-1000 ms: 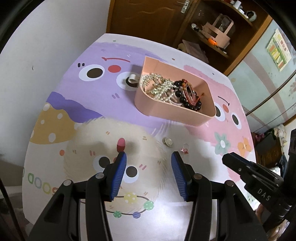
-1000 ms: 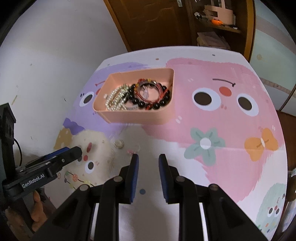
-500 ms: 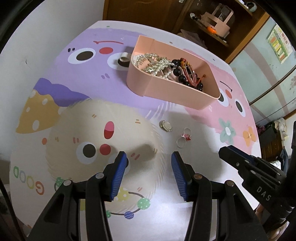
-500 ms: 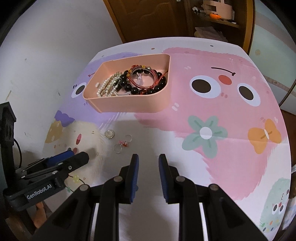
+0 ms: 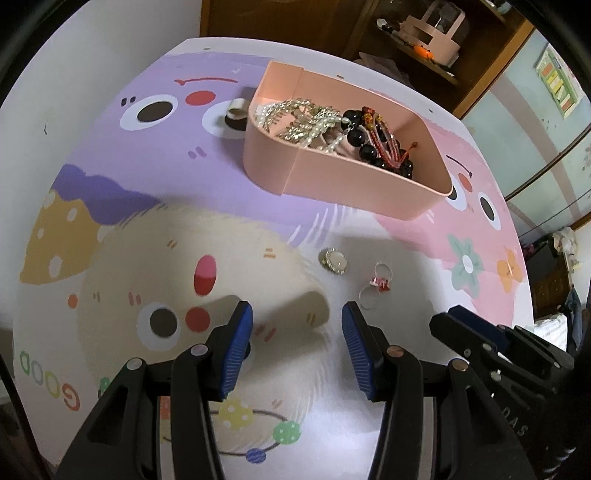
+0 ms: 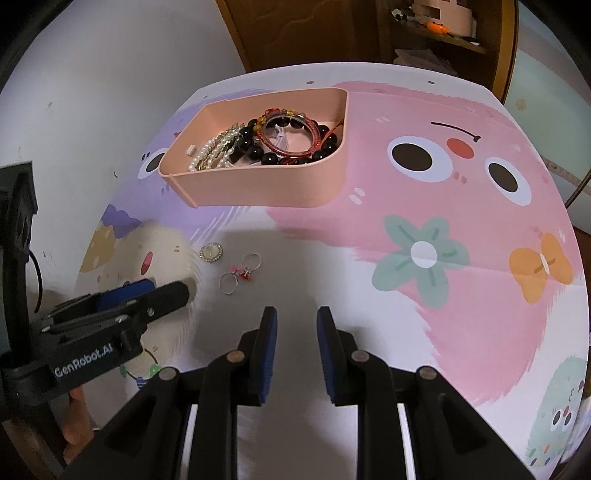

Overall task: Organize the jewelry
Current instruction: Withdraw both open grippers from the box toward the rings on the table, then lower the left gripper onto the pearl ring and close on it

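Observation:
A pink tray [image 5: 325, 186] [image 6: 258, 186] holds pearl strands [image 5: 303, 118], a black bead bracelet [image 6: 269, 157] and a red bangle [image 6: 291, 129]. On the cartoon tablecloth in front of it lie a round brooch [image 5: 334, 260] [image 6: 210, 253] and two silver rings joined by a small red bow [image 5: 376, 283] [image 6: 240, 274]. My left gripper [image 5: 297, 321] is open and empty, just short of the brooch. My right gripper [image 6: 296, 325] is open with a narrow gap, empty, to the right of the rings.
A small tape roll [image 5: 236, 109] sits behind the tray's left end. The round table's edge [image 6: 576, 236] curves at the right. A wooden cabinet [image 5: 424, 33] with a pink organiser stands behind the table. A white wall is on the left.
Both grippers have moved closer to the table and forward; the brooch and rings now lie clear in front of them. Both gaps are unchanged.

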A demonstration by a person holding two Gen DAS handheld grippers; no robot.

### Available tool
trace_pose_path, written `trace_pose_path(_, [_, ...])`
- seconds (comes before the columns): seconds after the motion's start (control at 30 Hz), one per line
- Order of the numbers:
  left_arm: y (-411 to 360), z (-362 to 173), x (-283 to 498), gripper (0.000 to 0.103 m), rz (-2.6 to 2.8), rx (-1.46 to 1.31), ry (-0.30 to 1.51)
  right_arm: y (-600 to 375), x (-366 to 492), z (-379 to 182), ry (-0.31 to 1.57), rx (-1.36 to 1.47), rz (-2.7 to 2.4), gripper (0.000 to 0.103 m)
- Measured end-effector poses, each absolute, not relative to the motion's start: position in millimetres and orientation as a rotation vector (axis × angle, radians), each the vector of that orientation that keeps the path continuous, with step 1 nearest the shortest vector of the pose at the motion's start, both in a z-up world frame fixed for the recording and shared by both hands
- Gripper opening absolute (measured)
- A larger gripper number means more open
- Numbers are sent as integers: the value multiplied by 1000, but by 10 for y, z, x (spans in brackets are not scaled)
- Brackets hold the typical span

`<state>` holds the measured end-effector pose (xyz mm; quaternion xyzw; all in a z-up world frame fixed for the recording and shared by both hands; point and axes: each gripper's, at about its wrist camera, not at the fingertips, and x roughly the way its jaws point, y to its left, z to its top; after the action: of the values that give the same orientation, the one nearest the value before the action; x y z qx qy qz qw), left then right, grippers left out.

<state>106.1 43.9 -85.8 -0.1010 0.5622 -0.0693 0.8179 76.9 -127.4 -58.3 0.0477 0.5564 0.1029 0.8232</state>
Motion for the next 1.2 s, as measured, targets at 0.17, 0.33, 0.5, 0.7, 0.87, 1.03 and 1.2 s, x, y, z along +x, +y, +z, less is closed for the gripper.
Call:
trace_pose_path(0.17, [381,-845,1135,48,-158,-194,1182,-1280,774,-592,1186,101,218,22])
trace_pose_path(0.33, [344,-852,1210,47,-166,-181,1180,-1268,782,-605,1187,98,218,22])
trace_pose_path(0.5, [331,-855,1254,45,-167,-175,1176,-1267,785,-608,1190,98,219,22])
trace_pose_path(0.7, [272,-861,1295,45,-192,-130,1165,-1257,796,-620,1190,96,223,22])
trace_pose_path(0.87, [168,-863,1301,45,-226,-60,1152,-1239,791,-615,1184,94,227,22])
trace_pose_path(1.03, [60,-874,1325,36,-219,42,1155,-1223,776,-628,1185,89,231,22])
trace_pose_path(1.2, [-26,-872,1375,34,-212,111,1178,-1224,778,-633,1188,96,229,22])
